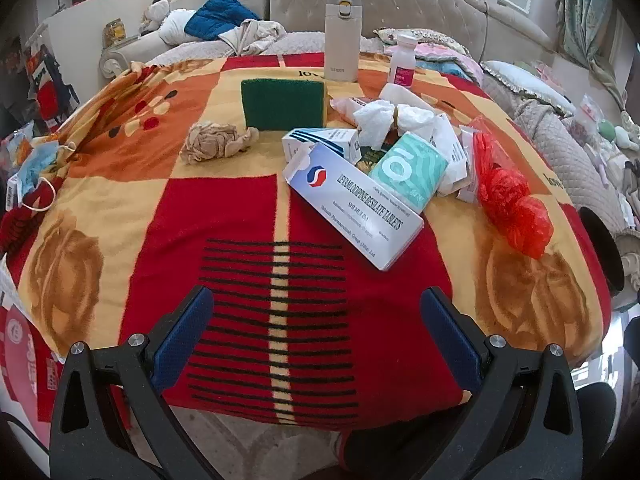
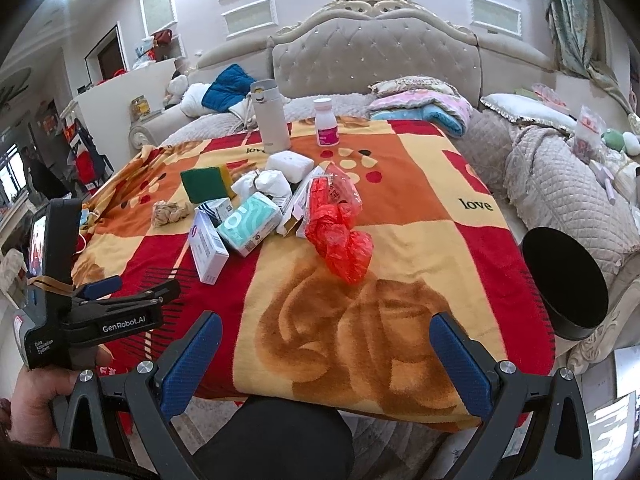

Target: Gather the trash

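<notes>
Left wrist view first: the left gripper [image 1: 316, 320] hovers over the near edge of a red, orange and cream patterned blanket [image 1: 224, 216], its blue-padded fingers [image 1: 188, 328] spread wide with nothing between them. Ahead of it lies the trash pile. A long white cardboard tablet box [image 1: 356, 216] sits nearest, tilted, its flap open. Just behind it rests a teal wrapped tissue pack [image 1: 408, 168], leaning on the box. A smaller white-and-blue carton [image 1: 320, 142] is tucked in behind, and crumpled white tissues [image 1: 384, 120] are heaped beyond that. To the right, a crumpled red plastic bag [image 1: 508, 196] trails off the pile. Off to the left and apart, a beige crumpled wad [image 1: 216, 142] lies alone, with a green scouring sponge [image 1: 284, 104] standing on edge behind it. At the far edge stand a tall cream thermos flask [image 1: 342, 36] and a small white pill bottle with pink label [image 1: 404, 60].

Over to the right wrist view: the right gripper [image 2: 326, 350] hangs above the blanket's [image 2: 420, 216] near edge, fingers [image 2: 456, 360] wide apart and empty. The left gripper [image 2: 120, 296] shows at the left, seen side-on, held in a hand [image 2: 36, 396]. The red bag [image 2: 340, 236] lies closest, the tablet box [image 2: 208, 248] and tissue pack [image 2: 250, 222] to its left. A black round bin [image 2: 564, 280] sits at the right edge of the blanket.
</notes>
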